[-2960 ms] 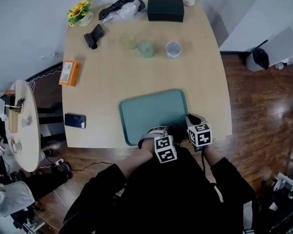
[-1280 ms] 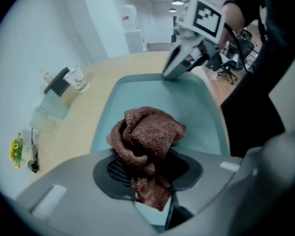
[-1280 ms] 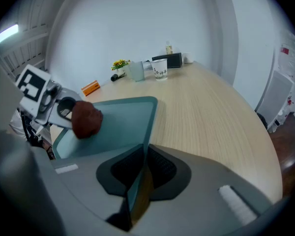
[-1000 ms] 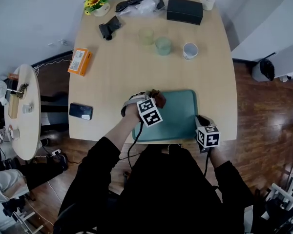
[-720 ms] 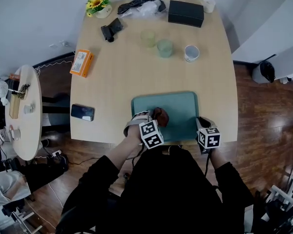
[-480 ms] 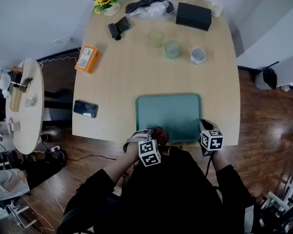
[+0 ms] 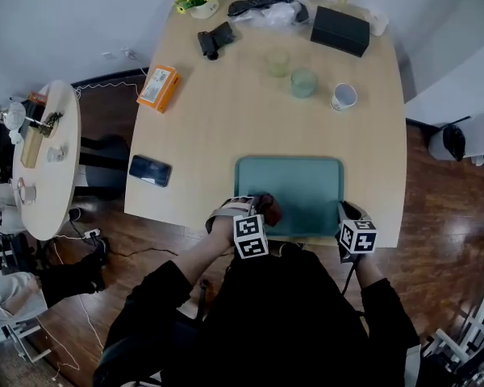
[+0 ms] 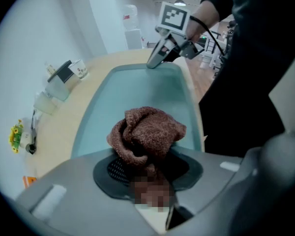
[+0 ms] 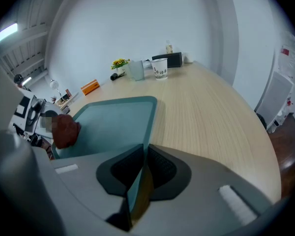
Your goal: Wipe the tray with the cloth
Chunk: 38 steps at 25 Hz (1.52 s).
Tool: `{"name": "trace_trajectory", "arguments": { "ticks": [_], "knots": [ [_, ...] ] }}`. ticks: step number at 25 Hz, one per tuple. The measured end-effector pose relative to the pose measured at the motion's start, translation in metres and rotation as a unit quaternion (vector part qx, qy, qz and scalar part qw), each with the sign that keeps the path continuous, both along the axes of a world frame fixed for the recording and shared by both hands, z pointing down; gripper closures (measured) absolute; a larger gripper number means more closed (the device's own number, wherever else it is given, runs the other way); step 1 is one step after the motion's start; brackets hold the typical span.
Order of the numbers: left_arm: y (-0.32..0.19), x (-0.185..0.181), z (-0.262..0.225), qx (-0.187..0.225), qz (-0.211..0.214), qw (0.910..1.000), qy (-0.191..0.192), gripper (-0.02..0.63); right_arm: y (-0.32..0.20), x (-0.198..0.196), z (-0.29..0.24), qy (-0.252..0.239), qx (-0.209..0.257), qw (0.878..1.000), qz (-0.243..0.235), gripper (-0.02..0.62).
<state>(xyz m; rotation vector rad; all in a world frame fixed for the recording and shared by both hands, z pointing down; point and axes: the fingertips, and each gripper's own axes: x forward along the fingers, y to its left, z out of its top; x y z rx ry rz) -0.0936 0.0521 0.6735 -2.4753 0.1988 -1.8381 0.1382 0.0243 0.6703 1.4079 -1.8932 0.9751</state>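
Left gripper (image 8: 146, 170): clamped on bunched brown cloth (image 8: 148, 131), at the near-left corner of the teal tray (image 7: 302, 185). Right gripper (image 9: 139, 173): pinching tray's near-right rim. Tray: near edge of wooden table (image 7: 226, 111).

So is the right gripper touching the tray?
Touching. The right gripper view shows the right gripper clamped on the tray, its near edge pinched between the closed jaws.

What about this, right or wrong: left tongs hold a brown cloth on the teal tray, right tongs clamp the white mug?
Wrong on the mug: the right gripper view shows the right tongs clamped on the near edge of the teal tray, the white mug standing far off. The left tongs do hold the brown cloth on the tray.
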Motion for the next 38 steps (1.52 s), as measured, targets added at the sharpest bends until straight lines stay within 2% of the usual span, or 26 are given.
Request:
{"name": "trace_trajectory", "arguments": {
  "ticks": [2, 6, 10, 13, 17, 22, 27, 31, 38],
  "knots": [
    [-0.042, -0.006, 0.002, 0.016, -0.015, 0.9998, -0.004, 0.486, 0.000, 0.001, 0.000, 0.001, 0.001, 1.000, 0.000, 0.563],
    [-0.121, -0.021, -0.001, 0.016, -0.064, 0.9978, 0.001, 0.485, 0.000, -0.001, -0.001, 0.002, -0.001, 1.000, 0.002, 0.563],
    [-0.146, -0.025, -0.005, 0.033, -0.046, 0.9984, -0.009, 0.485, -0.002, -0.002, 0.000, 0.002, 0.001, 1.000, 0.006, 0.561],
    [-0.133, -0.032, -0.004, 0.057, -0.046, 0.9971, -0.019, 0.485, -0.001, -0.002, 0.000, 0.004, 0.000, 1.000, 0.010, 0.561],
    [-0.085, -0.050, -0.004, 0.029, -0.092, 0.9953, 0.004, 0.485, -0.001, 0.000, 0.001, 0.004, 0.004, 1.000, 0.011, 0.561],
    [-0.019, -0.060, 0.003, 0.028, -0.073, 0.9968, -0.016, 0.485, 0.000, -0.001, 0.001, 0.003, 0.002, 1.000, 0.012, 0.561],
    [0.020, -0.055, 0.002, 0.012, -0.093, 0.9955, -0.010, 0.486, 0.000, 0.000, 0.001, 0.006, -0.002, 1.000, 0.010, 0.561],
    [0.034, -0.053, 0.002, 0.014, -0.096, 0.9953, -0.008, 0.488, -0.001, -0.001, 0.000, 0.008, -0.003, 1.000, 0.009, 0.561],
    [0.033, -0.052, 0.002, -0.008, -0.109, 0.9940, 0.005, 0.488, -0.001, -0.001, 0.000, 0.011, -0.005, 1.000, 0.006, 0.561]
  ]
}}
